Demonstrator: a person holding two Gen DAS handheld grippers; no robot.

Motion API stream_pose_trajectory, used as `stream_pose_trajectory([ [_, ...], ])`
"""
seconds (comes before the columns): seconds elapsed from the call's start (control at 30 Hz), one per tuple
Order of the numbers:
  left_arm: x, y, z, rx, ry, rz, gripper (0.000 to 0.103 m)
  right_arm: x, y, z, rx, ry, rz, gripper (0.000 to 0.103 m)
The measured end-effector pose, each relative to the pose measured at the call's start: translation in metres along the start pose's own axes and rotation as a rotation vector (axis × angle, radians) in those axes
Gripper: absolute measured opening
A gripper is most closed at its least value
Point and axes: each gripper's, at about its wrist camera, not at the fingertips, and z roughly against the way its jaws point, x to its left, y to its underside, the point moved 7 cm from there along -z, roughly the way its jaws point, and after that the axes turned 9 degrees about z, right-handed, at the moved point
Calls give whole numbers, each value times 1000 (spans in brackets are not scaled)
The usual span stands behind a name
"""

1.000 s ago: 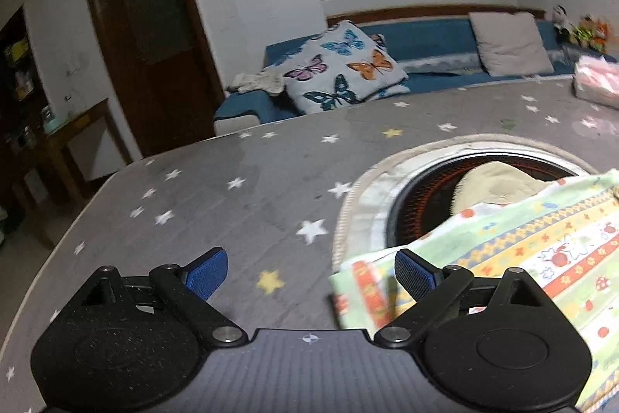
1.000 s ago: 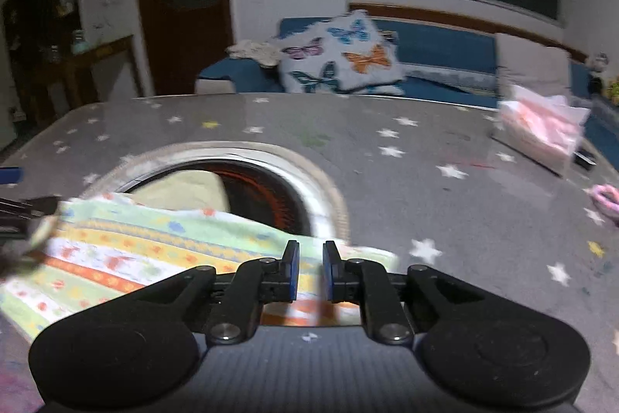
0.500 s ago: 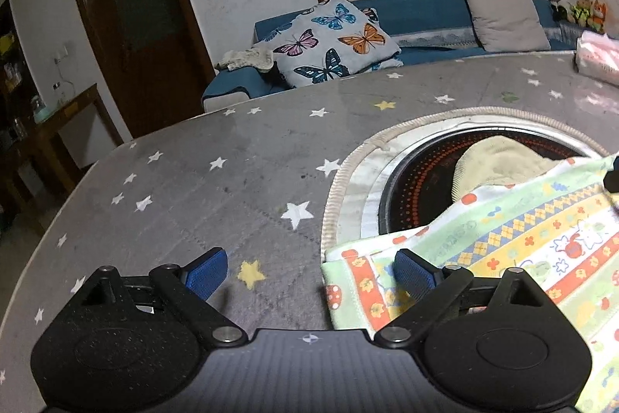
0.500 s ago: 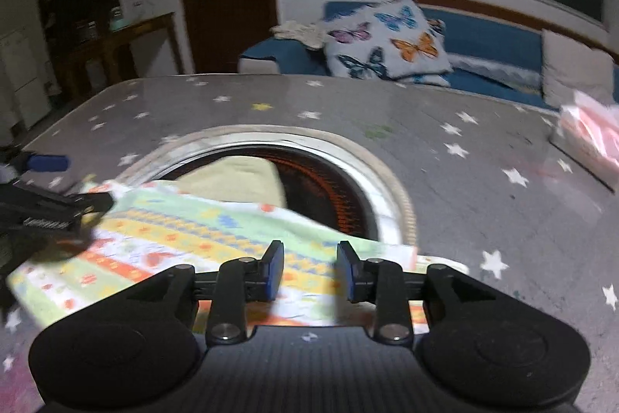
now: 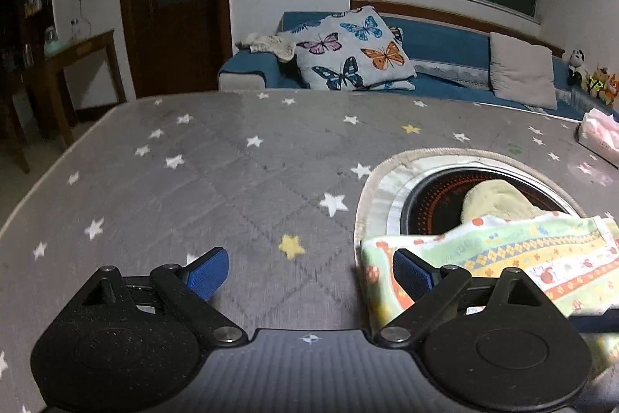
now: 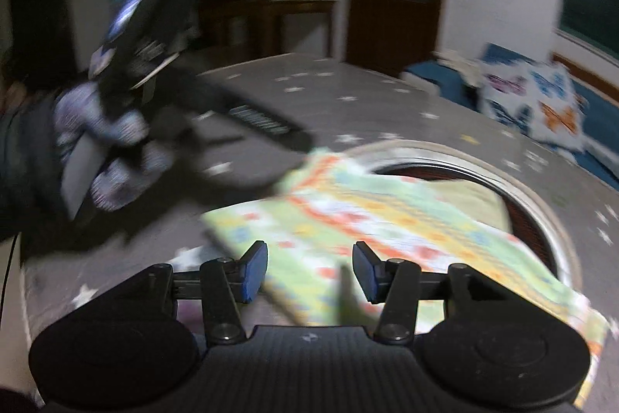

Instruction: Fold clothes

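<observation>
Cloth [image 5: 514,258], a folded piece printed in green, yellow and orange bands, lies on the grey star-patterned table [image 5: 232,173], its far edge draped over the round well [image 5: 437,196] set into the tabletop. A pale yellow cloth [image 5: 499,198] sits inside that well, partly covered by the printed one.

The left gripper [image 5: 309,275] hovers low at the cloth's left end with its blue-padded fingers spread wide; the right-hand pad [image 5: 412,277] overlaps the cloth's corner, and whether it touches is unclear. Nothing is between the pads.

The right gripper [image 6: 309,271] is above the cloth's near edge, fingers apart and holding nothing. This view is blurred. In it a gloved hand [image 6: 104,149] grips the other tool on the left.

A sofa [image 5: 445,45] with a butterfly cushion [image 5: 352,53] stands behind the table.
</observation>
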Motion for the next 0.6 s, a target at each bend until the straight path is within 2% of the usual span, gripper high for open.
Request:
stream_pose_trajectory([
  [0.23,8,8,15,47,81,106,93,38,-11,-27,12,-21,133,47],
  [0.27,8,8,16,57,94,122,94,41,-12,-30,14,-18,141,43],
  [0.33,8,11,18,75,121,152,94,43,-13,-33,15,-2,152,27],
  [0.4,8,13,20,93,141,182,94,42,-14,-33,5,1,141,16],
  [0.5,9,17,21,128,174,247,94,35,-21,-22,-28,-2,87,12],
  [0.6,7,19,20,177,243,343,94,29,-24,-14,-49,-4,54,10],
])
